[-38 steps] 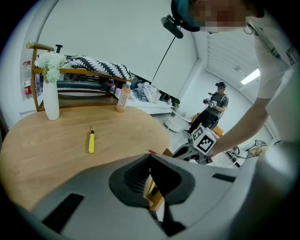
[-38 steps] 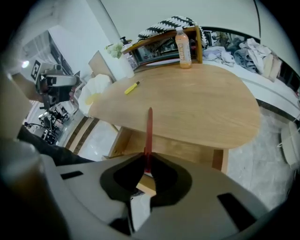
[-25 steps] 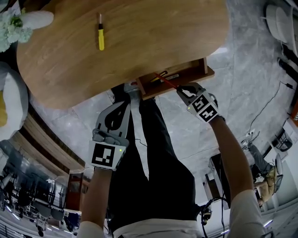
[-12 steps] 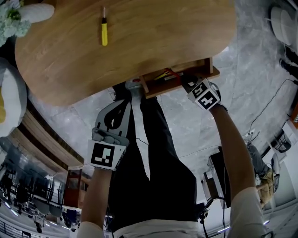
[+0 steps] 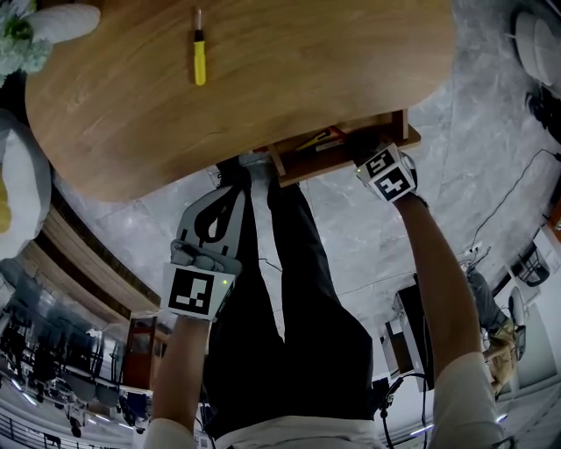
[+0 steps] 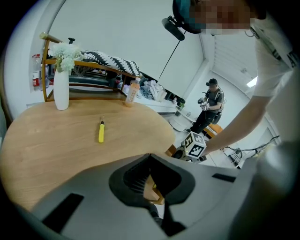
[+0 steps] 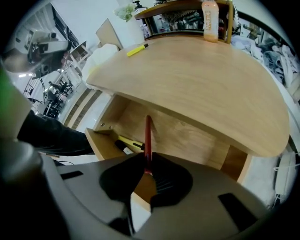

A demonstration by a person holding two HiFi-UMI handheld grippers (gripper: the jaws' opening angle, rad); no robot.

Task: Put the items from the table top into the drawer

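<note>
A yellow screwdriver (image 5: 200, 60) (image 6: 101, 131) (image 7: 137, 49) lies on the oval wooden table top (image 5: 289, 61). Under the table's near edge the drawer (image 5: 346, 151) (image 7: 105, 140) stands pulled out, with a yellow and a black tool (image 7: 126, 144) lying inside. My right gripper (image 5: 361, 149) (image 7: 147, 171) is shut on a thin red pen (image 7: 148, 136) and reaches down into the drawer's right part. The pen points at the drawer's back wall. My left gripper (image 5: 252, 161) (image 6: 152, 187) is shut, its tips at the drawer's left front corner.
At the table's far edge stand a white vase with flowers (image 6: 61, 86) (image 5: 31, 35) and an orange bottle (image 6: 132, 92) (image 7: 211, 14). Behind them is a wooden shelf (image 6: 93, 70). Another person (image 6: 209, 108) stands in the room. Marble floor (image 5: 491, 167) lies right of the table.
My right gripper has sunk into the drawer with the red pen, which no longer shows in the head view. The left gripper has stayed at the drawer's corner.
</note>
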